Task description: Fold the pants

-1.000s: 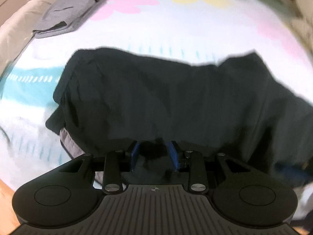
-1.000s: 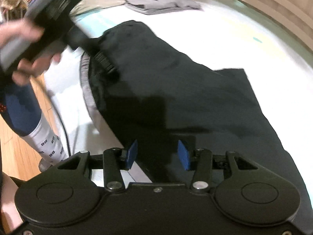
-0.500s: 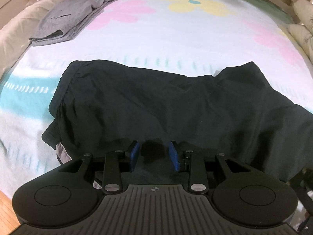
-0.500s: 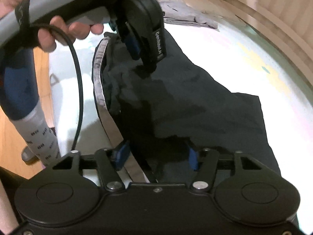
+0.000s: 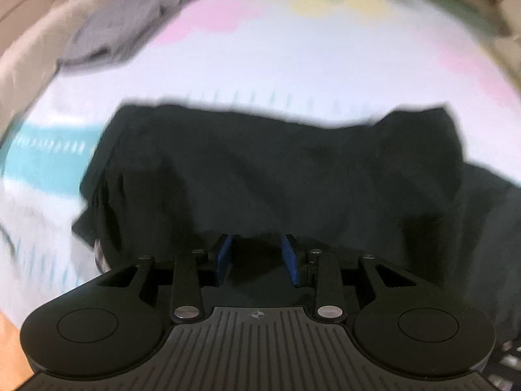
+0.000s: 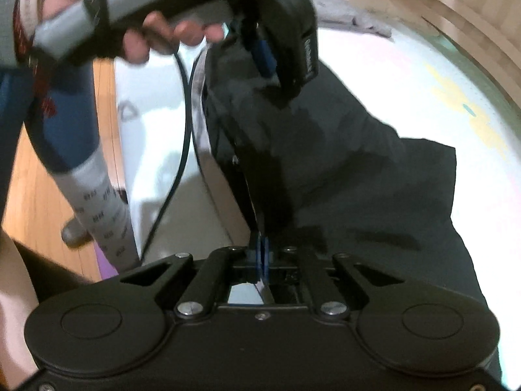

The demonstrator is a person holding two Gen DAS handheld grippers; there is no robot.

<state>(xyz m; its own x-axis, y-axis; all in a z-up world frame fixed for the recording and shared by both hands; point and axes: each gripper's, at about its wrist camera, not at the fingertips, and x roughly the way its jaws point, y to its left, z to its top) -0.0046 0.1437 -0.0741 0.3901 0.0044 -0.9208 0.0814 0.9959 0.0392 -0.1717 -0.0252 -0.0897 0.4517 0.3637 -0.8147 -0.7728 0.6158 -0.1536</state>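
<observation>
Black pants (image 5: 276, 169) lie crumpled across a flowered bedspread (image 5: 293, 49). In the left wrist view my left gripper (image 5: 257, 257) stands over their near edge with a bunch of black cloth pinched between its blue pads. The right wrist view shows that same left gripper (image 6: 263, 55) in a person's hand (image 6: 146, 39), holding the waist end of the pants (image 6: 358, 163) lifted. My right gripper (image 6: 263, 254) is shut, its pads pressed together on a taut fold of the pants' near edge.
A folded grey garment (image 5: 130, 29) lies at the bed's far left corner, also seen as the grey garment (image 6: 368, 22). A black cable (image 6: 182, 130) hangs from the left gripper. A person's socked leg (image 6: 97, 195) stands on the wooden floor (image 6: 32, 179) beside the bed.
The right gripper's jaws have closed from wide apart onto the pants' edge. The left gripper keeps its grip and holds the waist end higher and nearer in the right wrist view.
</observation>
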